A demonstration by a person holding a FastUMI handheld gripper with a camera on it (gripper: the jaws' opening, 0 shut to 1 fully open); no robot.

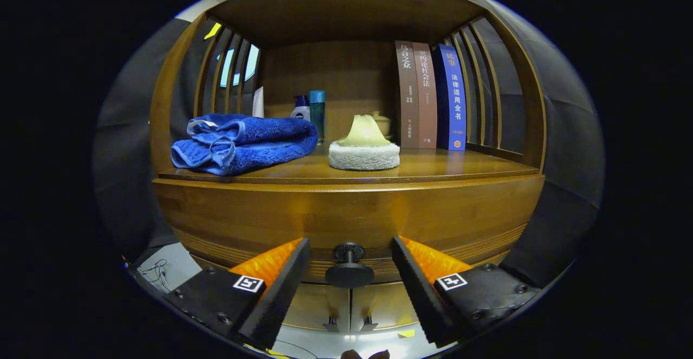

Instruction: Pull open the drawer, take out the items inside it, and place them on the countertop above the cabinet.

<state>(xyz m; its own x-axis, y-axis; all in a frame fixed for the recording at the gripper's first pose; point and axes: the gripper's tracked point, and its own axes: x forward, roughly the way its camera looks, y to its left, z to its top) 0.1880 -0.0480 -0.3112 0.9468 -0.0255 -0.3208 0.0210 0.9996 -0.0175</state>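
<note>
knob [349, 266] free between spread tongs [350, 256] | countertop front bare, probably | towel [243, 142], sponge [364, 155] behind

Your readable text sits on three book spines at one o'clock beyond the claw [350, 245], upright on the counter [460, 167]. The left brown book [406, 93] reads 乌合之众 down its spine. The blue book [450, 99] reads 民事 at the top, then 法律适用全书. The middle brown book [426, 96] has a Chinese title too blurred for you to trust. At eleven o'clock, the white bottle [301, 109] carries a small dark brand patch. Each finger [276, 294] bears a square coded marker [248, 284], without letters. The claw's fingers stand apart either side of the drawer knob [349, 272].
</note>
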